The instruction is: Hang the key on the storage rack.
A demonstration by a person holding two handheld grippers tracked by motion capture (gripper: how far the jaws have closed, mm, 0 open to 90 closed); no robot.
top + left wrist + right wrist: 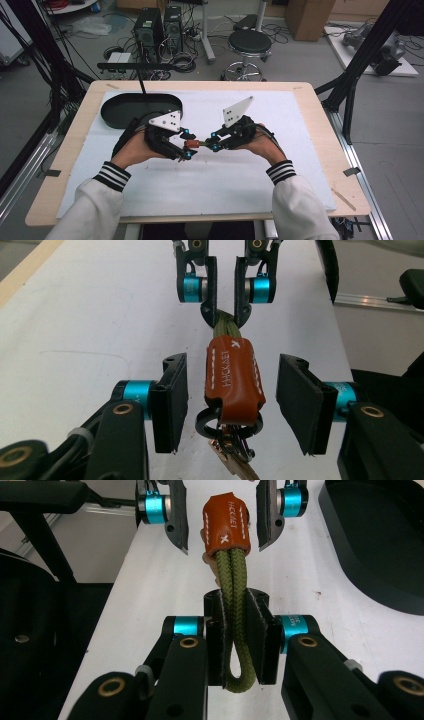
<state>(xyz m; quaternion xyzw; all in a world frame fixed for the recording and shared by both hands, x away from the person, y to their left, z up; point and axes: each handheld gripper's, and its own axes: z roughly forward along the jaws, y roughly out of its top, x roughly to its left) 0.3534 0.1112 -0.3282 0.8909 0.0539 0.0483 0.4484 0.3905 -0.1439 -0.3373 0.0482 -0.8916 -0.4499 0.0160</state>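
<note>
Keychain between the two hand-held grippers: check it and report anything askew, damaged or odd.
Nothing stands out. The right hand-held gripper clamps the olive cord loop squarely; the orange leather tab is intact, stitching even, and hangs between the left hand-held gripper's pads without touching them. The metal rings and key look whole. The black tray sits flat on the table.

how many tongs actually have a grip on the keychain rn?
1. The right tongs are shut on the green cord loop. The left tongs straddle the orange leather tab, pads clear of it.
</note>
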